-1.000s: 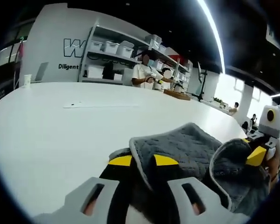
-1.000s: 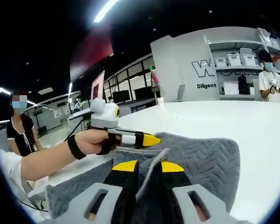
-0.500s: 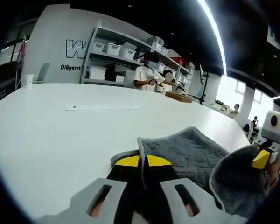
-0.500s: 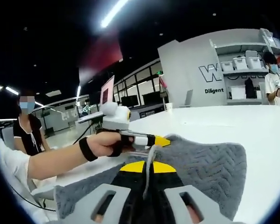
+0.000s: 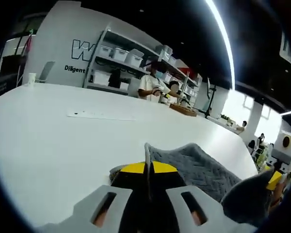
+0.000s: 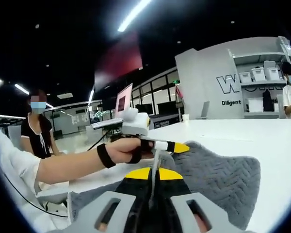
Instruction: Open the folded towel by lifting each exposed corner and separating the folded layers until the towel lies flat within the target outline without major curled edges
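White table [image 5: 48, 141] carries grey towel [image 6: 218, 170]; left gripper [image 5: 146, 168] and right gripper [image 6: 153, 174] each clenched on a towel edge.

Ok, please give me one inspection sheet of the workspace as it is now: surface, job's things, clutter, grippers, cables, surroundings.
Surface: white table, wide and bare around the work.
Job's things: grey towel, quilted, partly lifted; a thin edge of it stands between the jaws in each view. No target outline can be made out.
Clutter: a flat white strip lies far off on the table; a cup at its far edge.
Grippers: left gripper shut on the towel edge; right gripper shut on the towel edge.
Cables: a thin dark cable hangs beyond the table edge.
Surroundings: shelves with white bins, people standing and seated, ceiling light strips.
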The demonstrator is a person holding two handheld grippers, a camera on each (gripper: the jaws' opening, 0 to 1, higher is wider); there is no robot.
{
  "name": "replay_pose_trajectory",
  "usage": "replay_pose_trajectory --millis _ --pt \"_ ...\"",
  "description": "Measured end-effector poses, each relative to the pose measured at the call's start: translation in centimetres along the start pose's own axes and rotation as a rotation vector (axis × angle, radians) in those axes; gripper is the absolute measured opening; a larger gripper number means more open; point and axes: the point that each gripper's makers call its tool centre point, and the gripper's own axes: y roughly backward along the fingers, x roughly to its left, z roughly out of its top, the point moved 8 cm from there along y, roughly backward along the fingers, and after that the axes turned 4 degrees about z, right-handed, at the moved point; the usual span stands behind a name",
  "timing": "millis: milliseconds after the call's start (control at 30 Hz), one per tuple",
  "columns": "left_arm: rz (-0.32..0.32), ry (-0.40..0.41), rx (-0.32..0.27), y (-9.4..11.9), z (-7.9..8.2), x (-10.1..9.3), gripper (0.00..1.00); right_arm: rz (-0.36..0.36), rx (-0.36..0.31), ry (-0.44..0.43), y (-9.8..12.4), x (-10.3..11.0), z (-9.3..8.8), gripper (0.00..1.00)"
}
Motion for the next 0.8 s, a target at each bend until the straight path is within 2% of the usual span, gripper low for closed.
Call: replay_pose_trajectory --millis 100,200,533,800 --pt "-0.019 0.008 -0.007 0.1 0.2 -0.4 0.00 0.014 -0.009 0.007 0.2 0.4 0.1 0.00" --pt "-0.032 0.059 -0.027 0.4 0.5 -0.6 0.00 0.028 -0.015 0.052 0.7 1.3 0.4 0.00" --pt "-0.029 0.053 -0.031 0.6 0.7 -0.7 0.00 0.065 -0.048 0.073 1.7 2.9 0.7 0.00" --pt "-0.014 0.049 -0.090 -0.4 3.0 1.2 0.00 0.062 -0.037 0.078 2.4 3.1 0.1 0.00"
